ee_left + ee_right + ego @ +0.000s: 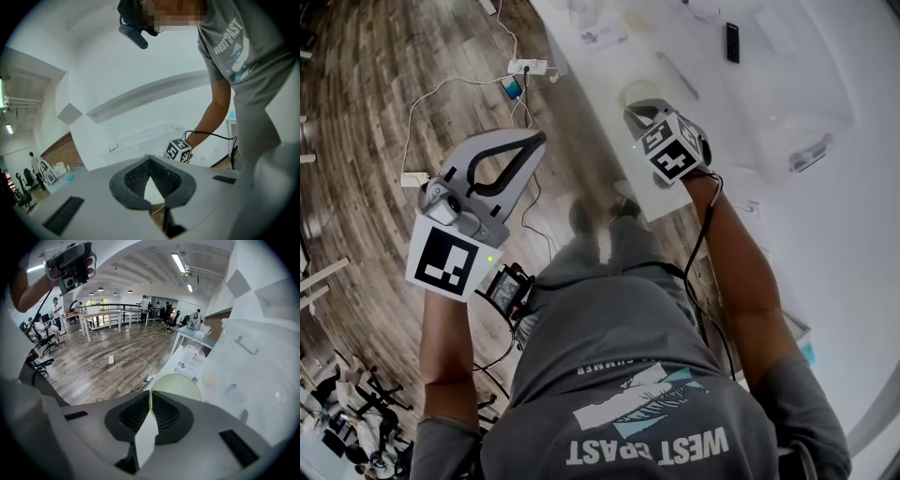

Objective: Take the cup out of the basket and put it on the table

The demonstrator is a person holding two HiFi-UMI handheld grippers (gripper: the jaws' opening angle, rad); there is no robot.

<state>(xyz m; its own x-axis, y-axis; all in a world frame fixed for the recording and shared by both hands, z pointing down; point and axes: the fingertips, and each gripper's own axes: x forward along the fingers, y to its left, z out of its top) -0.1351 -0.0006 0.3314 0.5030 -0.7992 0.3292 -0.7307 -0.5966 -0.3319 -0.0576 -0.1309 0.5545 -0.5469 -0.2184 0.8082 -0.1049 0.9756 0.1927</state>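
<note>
Green cup (180, 386), pinched by right tool (151, 401), shows only partly.

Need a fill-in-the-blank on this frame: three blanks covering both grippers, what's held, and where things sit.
1. The right gripper is shut on the rim of the pale green dotted ____.
2. In the head view, the left gripper, shut and empty, shows against the wooden ____.
3. The clear plastic bin stands on the white ____.

Missing words: cup; floor; table.
</note>
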